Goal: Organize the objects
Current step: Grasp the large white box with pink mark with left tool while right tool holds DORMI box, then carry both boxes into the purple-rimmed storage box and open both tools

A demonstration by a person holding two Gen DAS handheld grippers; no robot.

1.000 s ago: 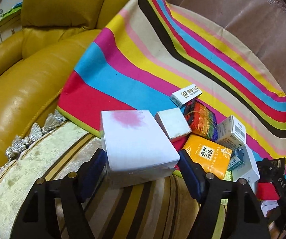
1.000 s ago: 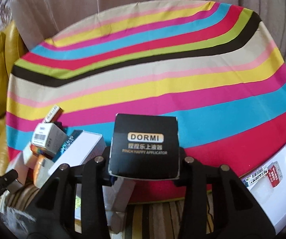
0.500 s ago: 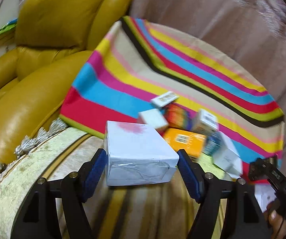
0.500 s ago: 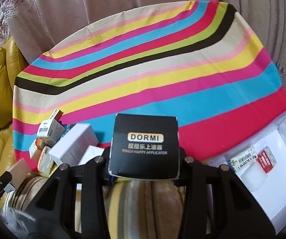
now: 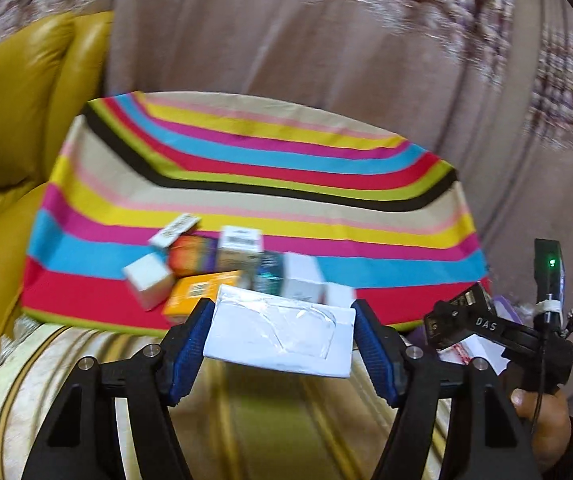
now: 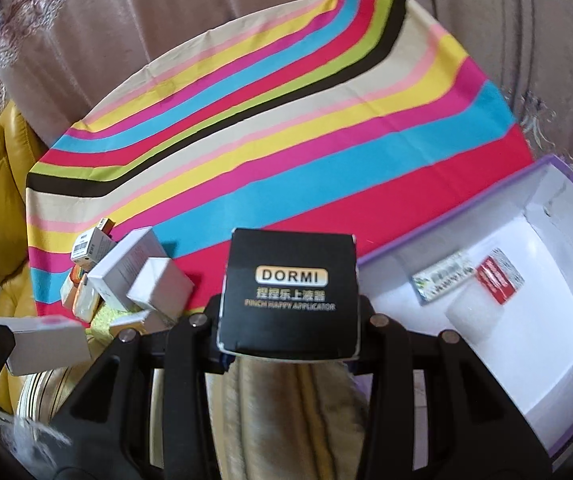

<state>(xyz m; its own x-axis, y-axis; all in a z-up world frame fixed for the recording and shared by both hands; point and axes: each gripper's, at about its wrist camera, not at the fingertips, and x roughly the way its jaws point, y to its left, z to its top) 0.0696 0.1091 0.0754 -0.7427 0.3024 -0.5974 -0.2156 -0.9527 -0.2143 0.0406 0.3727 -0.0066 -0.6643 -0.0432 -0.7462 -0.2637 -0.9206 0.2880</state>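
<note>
My left gripper (image 5: pixel 283 318) holds a white taped box (image 5: pixel 278 344) between its blue pads, lifted clear of the striped cushion; its jaws are closing on the box. The same white box (image 6: pixel 46 344) shows at the lower left of the right wrist view. My right gripper (image 6: pixel 292 312) is shut on a black box labelled DORMI (image 6: pixel 292 280), just left of an open white box with a purple rim (image 6: pixel 438 224). A pile of small boxes (image 5: pixel 226 268) lies on the striped cloth (image 5: pixel 246 160).
The purple-rimmed box holds a few small packets (image 6: pixel 498 276). A yellow leather sofa (image 5: pixel 14 120) stands left of the cloth, with a curtain (image 5: pixel 326 40) behind. A hand (image 5: pixel 542 424) holds the other gripper at the lower right of the left wrist view.
Both grippers have swung to the right with their boxes. The white box has risen off the cushion and rolled. The purple-rimmed box has come into the right wrist view.
</note>
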